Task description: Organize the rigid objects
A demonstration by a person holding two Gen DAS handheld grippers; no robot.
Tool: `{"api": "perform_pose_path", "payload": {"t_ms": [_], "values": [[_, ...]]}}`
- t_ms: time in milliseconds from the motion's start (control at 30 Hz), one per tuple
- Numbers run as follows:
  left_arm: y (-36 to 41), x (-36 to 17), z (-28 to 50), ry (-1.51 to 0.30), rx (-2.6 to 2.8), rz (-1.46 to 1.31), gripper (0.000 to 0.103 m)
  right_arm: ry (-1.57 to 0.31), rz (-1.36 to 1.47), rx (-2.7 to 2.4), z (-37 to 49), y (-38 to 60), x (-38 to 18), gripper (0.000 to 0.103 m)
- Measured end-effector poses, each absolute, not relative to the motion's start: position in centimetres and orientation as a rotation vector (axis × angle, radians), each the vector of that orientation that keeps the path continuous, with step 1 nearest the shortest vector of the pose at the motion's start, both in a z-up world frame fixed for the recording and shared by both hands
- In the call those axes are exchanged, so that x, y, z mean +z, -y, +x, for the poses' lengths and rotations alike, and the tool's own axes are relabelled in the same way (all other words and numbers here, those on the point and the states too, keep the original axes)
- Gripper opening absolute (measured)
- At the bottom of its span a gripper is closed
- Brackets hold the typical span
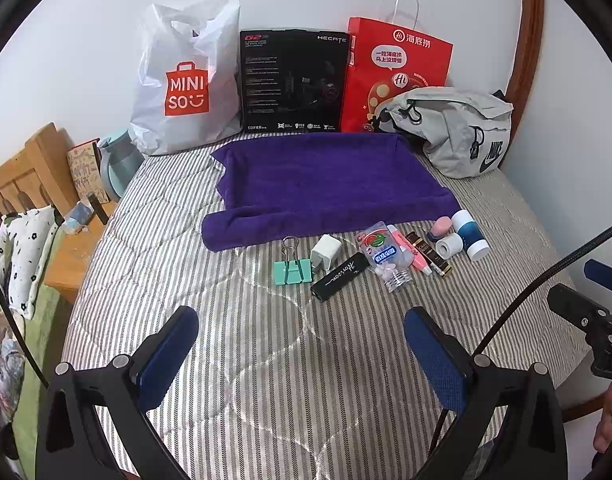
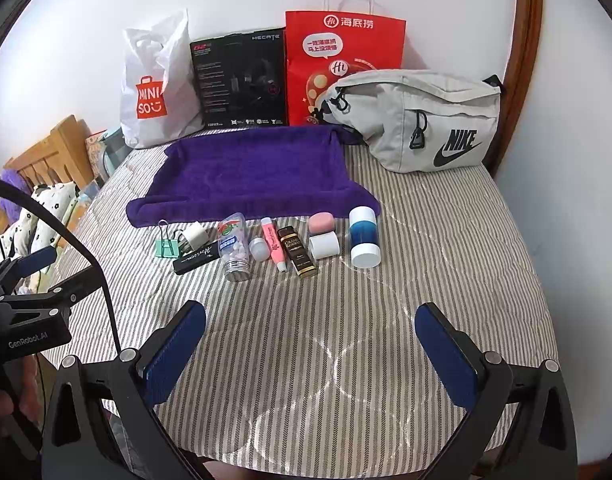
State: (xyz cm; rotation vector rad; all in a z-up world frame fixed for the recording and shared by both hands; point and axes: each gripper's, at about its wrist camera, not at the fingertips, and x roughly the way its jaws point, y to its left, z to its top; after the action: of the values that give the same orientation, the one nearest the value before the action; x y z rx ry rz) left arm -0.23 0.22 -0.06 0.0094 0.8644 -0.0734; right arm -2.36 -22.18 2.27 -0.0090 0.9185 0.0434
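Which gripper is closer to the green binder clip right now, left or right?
Left. The left gripper hangs open just short of the green binder clip, almost in line with it; the right gripper, also open, sits off to the clip's right.

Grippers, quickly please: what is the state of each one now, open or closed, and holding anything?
Left gripper: open, holding nothing.
Right gripper: open, holding nothing.

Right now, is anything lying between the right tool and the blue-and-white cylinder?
Nothing visible: only bare striped bedspread lies between the open right tool and the blue-and-white cylinder.
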Motion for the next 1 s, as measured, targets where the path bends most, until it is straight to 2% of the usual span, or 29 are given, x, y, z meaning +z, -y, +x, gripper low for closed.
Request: {"api": "perform_pose_path", "payload": {"t_ms": [1000], "values": [[0.06,0.19,-0.11,-0.868,-0.068,0.028,0.103,-0.93,-0.008,0.048,-2.57,22.09,1.93,0.103]]}}
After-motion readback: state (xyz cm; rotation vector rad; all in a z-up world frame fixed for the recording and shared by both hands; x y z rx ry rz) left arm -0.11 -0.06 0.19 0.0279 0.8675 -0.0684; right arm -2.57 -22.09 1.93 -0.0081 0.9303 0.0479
